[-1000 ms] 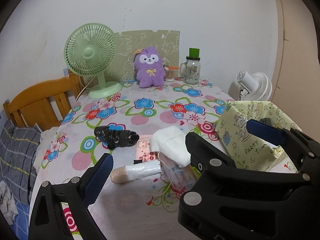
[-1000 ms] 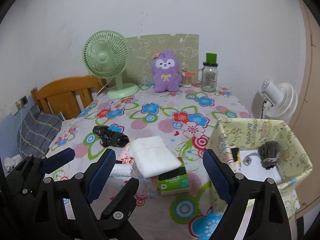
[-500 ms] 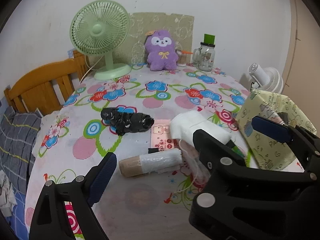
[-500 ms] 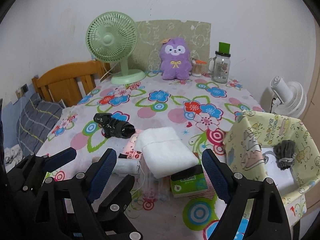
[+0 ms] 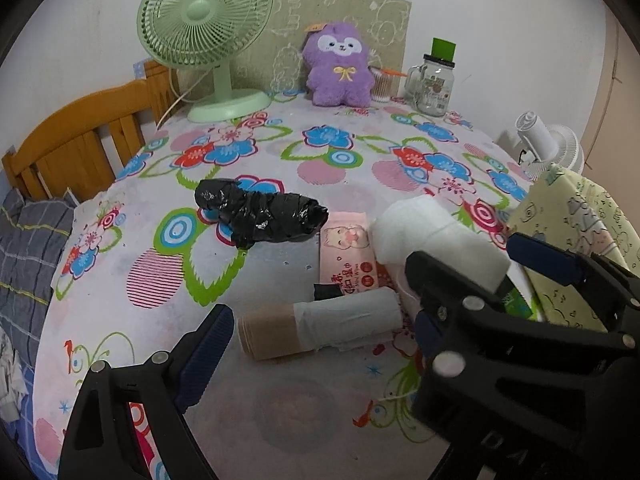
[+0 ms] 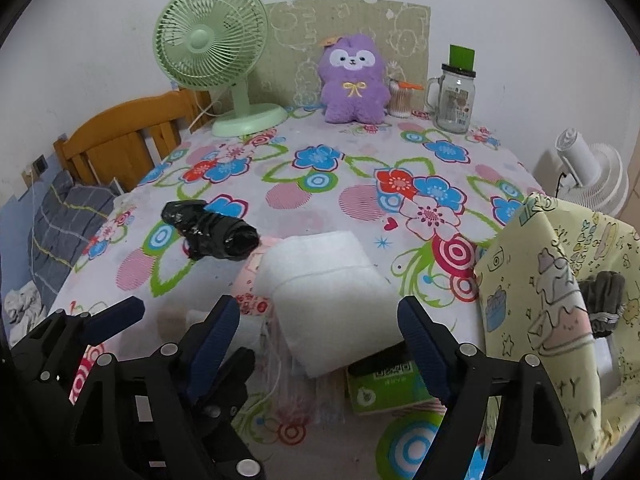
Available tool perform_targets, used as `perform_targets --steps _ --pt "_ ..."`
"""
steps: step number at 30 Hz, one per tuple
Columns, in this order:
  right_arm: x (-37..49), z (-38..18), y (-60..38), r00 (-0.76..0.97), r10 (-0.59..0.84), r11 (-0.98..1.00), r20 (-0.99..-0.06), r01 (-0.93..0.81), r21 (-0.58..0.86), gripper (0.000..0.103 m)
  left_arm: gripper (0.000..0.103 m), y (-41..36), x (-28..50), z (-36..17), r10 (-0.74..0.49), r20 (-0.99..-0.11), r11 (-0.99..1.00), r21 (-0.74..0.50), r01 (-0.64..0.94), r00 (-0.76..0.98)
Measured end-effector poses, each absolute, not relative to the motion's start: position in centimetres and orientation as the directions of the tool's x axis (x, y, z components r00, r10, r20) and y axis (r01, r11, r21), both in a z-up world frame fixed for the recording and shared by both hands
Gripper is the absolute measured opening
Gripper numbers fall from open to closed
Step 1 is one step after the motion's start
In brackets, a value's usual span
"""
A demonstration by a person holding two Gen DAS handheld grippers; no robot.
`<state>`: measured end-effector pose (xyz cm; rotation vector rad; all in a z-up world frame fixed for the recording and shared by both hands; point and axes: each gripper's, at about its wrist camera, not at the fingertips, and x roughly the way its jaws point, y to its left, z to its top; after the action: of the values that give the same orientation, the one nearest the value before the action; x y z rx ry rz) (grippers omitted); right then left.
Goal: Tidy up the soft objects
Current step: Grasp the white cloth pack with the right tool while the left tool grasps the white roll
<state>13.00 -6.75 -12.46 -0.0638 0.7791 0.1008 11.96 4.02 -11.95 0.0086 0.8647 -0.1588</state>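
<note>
On the flowered tablecloth lie a black crumpled bag bundle (image 5: 260, 213) (image 6: 212, 231), a beige and white roll (image 5: 320, 326), a pink wipes pack (image 5: 348, 258), a folded white cloth (image 6: 332, 280) (image 5: 436, 236) on a green tissue pack (image 6: 384, 384), and a clear plastic bag (image 6: 296, 368). A yellow patterned bag (image 6: 556, 300) at the right holds a grey glove (image 6: 604, 300). My left gripper (image 5: 320, 344) is open just before the roll. My right gripper (image 6: 320, 344) is open, its fingers either side of the white cloth's near end.
At the back stand a green fan (image 5: 208, 32), a purple plush (image 5: 340, 66), a cotton swab jar (image 6: 400, 100) and a glass mug jar (image 5: 434, 84). A wooden chair back (image 5: 80, 140) is left of the table, a white fan (image 6: 588, 172) to the right.
Both grippers have moved forward and lower toward the pile; the roll and the white cloth appear larger and closer. Both stay open. Nothing on the table has moved.
</note>
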Motion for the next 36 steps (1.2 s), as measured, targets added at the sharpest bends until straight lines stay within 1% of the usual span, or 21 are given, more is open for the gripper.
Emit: perform_targets --steps 6,17,18,19,20,23,26,31,36 --pt "14.5 -13.2 -7.0 0.690 0.058 0.994 -0.721 -0.109 -0.025 0.084 0.092 3.7 12.9 -13.0 -0.145 -0.780 0.987 -0.066 0.150 0.609" --pt "16.1 -14.8 -7.4 0.654 0.051 0.993 -0.755 -0.111 -0.029 0.083 0.092 3.2 14.1 -14.2 -0.120 -0.809 0.989 -0.047 0.140 0.576" --pt "16.2 -15.0 -7.5 0.651 0.050 0.993 -0.758 -0.112 -0.030 0.082 0.092 3.1 14.2 -14.3 -0.117 -0.810 0.989 -0.045 0.139 0.574" --pt "16.3 -15.1 -7.5 0.647 0.048 0.993 -0.761 -0.110 -0.031 0.079 0.092 3.1 14.2 -14.4 -0.113 -0.811 0.990 -0.041 0.138 0.574" --pt "16.3 -15.2 -7.6 0.646 0.041 0.994 -0.762 -0.105 -0.036 0.073 0.092 3.1 14.2 -14.4 -0.111 -0.811 0.990 -0.039 0.137 0.574" --pt "16.3 -15.3 -7.6 0.650 0.031 0.993 -0.759 -0.104 -0.048 0.065 0.092 2.9 14.3 -14.5 -0.103 -0.811 0.990 -0.031 0.134 0.576" --pt "16.2 -15.3 -7.7 0.652 0.034 0.993 -0.758 -0.107 -0.047 0.061 0.092 3.0 14.3 -14.5 -0.099 -0.811 0.991 -0.028 0.131 0.577" --pt "15.9 -15.2 -7.5 0.648 0.047 0.992 -0.760 -0.121 -0.042 0.058 0.092 2.9 14.2 -14.5 -0.091 -0.810 0.992 -0.021 0.126 0.579" --pt "15.5 -14.9 -7.3 0.654 0.062 0.991 -0.754 -0.130 -0.031 0.057 0.086 3.1 14.0 -14.4 -0.089 -0.809 0.992 -0.020 0.123 0.582"
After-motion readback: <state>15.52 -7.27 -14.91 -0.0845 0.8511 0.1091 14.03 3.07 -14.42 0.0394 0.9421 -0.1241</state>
